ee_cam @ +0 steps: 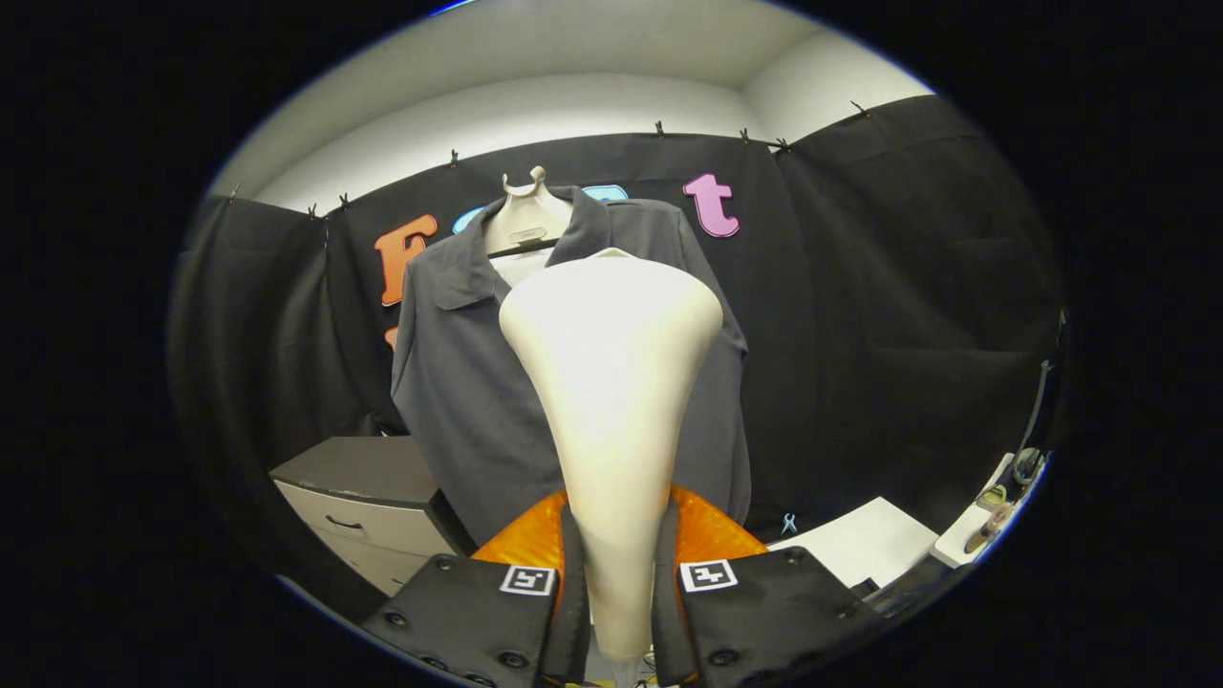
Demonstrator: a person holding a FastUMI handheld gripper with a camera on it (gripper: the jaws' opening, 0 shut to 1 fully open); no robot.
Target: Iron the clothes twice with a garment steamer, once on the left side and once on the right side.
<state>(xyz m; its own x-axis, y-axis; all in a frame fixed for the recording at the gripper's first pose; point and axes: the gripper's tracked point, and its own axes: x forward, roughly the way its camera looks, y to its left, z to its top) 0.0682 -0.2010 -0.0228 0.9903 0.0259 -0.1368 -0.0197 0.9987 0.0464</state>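
Clamped between the two fingers [569,612] of the claw [616,612], the garment steamer [611,382] is standing upright, its narrow handle pinched from both sides and its long axis running straight up and away from the claw, widening into a broad cream head that is pointing at the clothing ahead. Each finger is carrying a small square black-and-white marker on its top face; no readable brand or writing is showing on the steamer. Just beyond the steamer head, a dark grey shirt [468,401] is hanging on a pale mannequin bust [525,225], collar open, its front facing the claw; whether the head is touching the cloth cannot be told. The shirt's left edge is showing clear of the steamer, falling from shoulder to hem, while its right edge is showing as a narrower strip beside the head. Below and to the left of the shirt, a grey drawer cabinet [368,502] is sitting close to the hem, narrowing the room there. To the right of the claw, a white surface [865,545] is lying low, with open room above it up to the black cloth wall [908,315].
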